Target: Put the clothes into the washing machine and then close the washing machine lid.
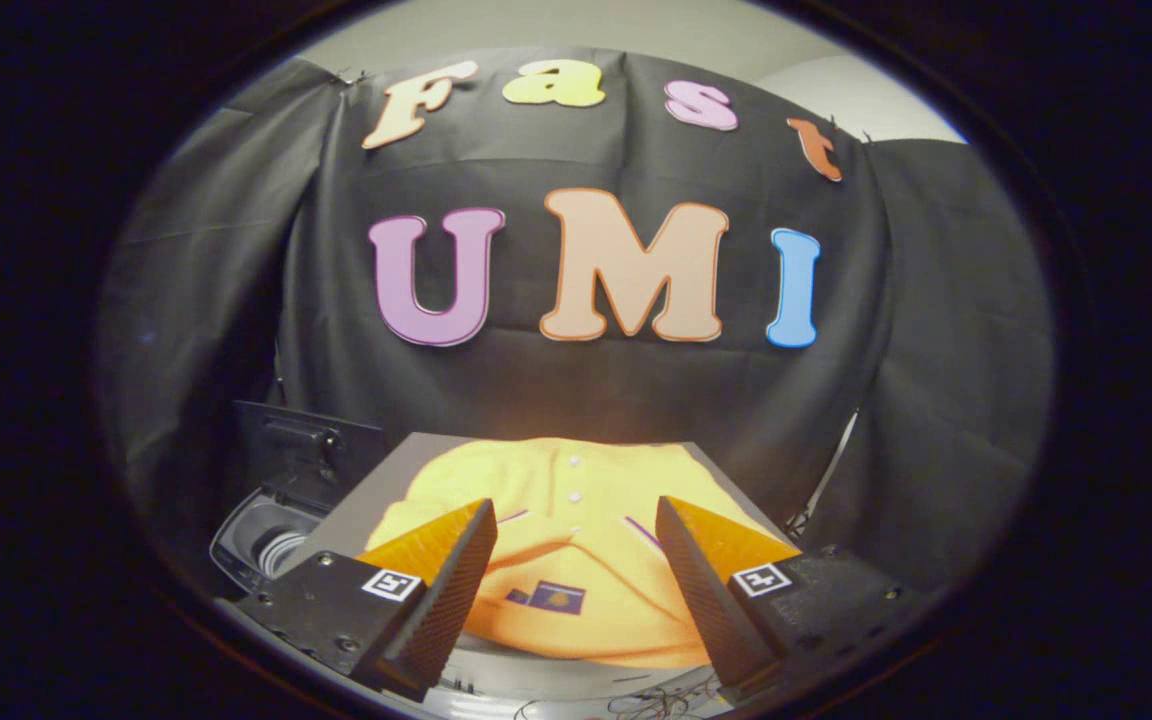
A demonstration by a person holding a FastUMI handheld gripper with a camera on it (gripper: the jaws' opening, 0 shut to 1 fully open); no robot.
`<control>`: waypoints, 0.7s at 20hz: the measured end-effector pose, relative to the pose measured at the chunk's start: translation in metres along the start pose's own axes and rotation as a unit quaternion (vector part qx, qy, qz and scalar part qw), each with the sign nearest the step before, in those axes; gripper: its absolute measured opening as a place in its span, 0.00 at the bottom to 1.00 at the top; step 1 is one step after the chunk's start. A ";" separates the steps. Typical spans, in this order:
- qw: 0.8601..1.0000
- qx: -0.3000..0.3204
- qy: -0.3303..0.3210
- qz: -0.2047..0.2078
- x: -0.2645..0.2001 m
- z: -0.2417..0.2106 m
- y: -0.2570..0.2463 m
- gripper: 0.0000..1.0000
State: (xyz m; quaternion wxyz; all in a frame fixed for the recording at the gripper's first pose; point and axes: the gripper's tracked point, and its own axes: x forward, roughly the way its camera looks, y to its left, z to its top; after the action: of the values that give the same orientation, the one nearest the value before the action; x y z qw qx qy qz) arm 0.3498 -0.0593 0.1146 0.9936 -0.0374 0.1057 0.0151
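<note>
the gripper (576, 520) sits low in the middle of the frame with its fingers (456, 570) spread wide apart, released and grasping nothing. between and just beyond them, a yellow garment (576, 560) with small white buttons lies spread on a grey tabletop (356, 510), not touching either finger. at the lower left of the frame, beside the table, the washing machine (266, 545) stands with its dark lid (301, 450) raised and its drum opening exposed.
</note>
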 end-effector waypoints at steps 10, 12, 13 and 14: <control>0.998 -0.013 0.066 0.015 0.047 -0.036 -0.013 0.98; 0.997 -0.011 0.079 0.021 0.051 -0.045 -0.013 0.98; 0.996 -0.010 0.087 0.021 0.054 -0.050 -0.013 0.98; 0.995 -0.005 0.092 0.026 0.054 -0.052 -0.009 0.98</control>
State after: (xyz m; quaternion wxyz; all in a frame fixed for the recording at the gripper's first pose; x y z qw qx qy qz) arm 0.3921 -0.0714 0.0532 0.9787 -0.0412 0.1976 0.0384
